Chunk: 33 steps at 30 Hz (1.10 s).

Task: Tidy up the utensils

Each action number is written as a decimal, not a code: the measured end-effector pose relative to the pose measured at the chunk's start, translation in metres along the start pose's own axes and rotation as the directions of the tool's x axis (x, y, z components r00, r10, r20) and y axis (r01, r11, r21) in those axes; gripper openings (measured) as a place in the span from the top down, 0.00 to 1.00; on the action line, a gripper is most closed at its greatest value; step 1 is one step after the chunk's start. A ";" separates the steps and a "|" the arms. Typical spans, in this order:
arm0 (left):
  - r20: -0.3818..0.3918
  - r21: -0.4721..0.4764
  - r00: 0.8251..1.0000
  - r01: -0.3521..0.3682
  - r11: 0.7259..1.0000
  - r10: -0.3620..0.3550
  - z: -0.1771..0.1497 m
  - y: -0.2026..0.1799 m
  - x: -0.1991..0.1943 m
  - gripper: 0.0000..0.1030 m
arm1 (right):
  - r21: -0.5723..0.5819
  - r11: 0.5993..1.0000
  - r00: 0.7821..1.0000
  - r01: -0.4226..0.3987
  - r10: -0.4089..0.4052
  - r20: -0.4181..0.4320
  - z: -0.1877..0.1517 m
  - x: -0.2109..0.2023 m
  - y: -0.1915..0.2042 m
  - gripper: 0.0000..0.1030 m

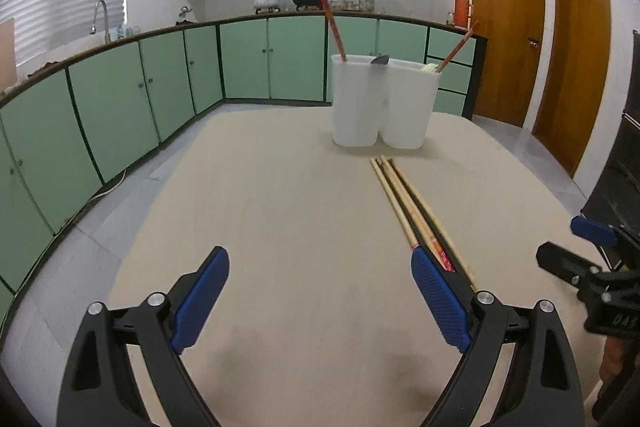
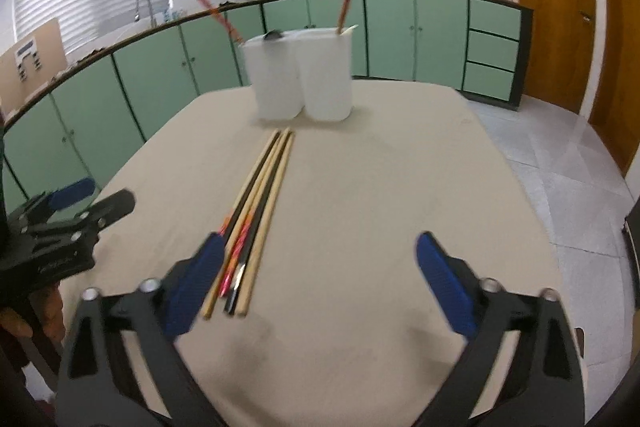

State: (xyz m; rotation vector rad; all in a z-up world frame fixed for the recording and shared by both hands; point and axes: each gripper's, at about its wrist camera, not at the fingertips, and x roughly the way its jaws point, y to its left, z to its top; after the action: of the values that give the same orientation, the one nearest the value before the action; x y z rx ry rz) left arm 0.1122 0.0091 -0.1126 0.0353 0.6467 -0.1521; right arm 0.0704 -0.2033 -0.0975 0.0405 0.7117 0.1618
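Several chopsticks [image 1: 404, 203] lie side by side on the beige table [image 1: 280, 227], pointing at two white translucent holders [image 1: 384, 103]. The holders carry red chopsticks [image 1: 336, 31] and a dark spoon [image 1: 380, 60]. My left gripper [image 1: 320, 299] is open and empty, its right fingertip beside the chopsticks' near ends. In the right wrist view the chopsticks [image 2: 256, 211] lie by the left fingertip of my right gripper [image 2: 320, 287], which is open and empty. The holders [image 2: 300, 75] stand beyond them. Each gripper shows at the edge of the other's view.
Green cabinets [image 1: 120, 99] and a counter with pots [image 1: 266, 1] run along the back and left walls. Wooden doors [image 1: 508, 27] stand at the right. Tiled floor [image 2: 560, 155] lies past the table's right edge.
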 end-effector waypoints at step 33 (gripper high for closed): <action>0.054 -0.029 0.998 0.014 0.999 -0.012 -0.023 0.009 -0.010 0.12 | -0.089 0.996 0.997 0.008 -0.015 -0.078 -0.038 0.017 0.025 0.62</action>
State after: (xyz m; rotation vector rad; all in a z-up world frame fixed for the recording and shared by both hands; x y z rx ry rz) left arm 0.0920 0.0211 -0.1249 -0.0009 0.5958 -0.1556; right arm 0.0553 -0.1764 -0.1351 -0.0549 0.7822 0.1847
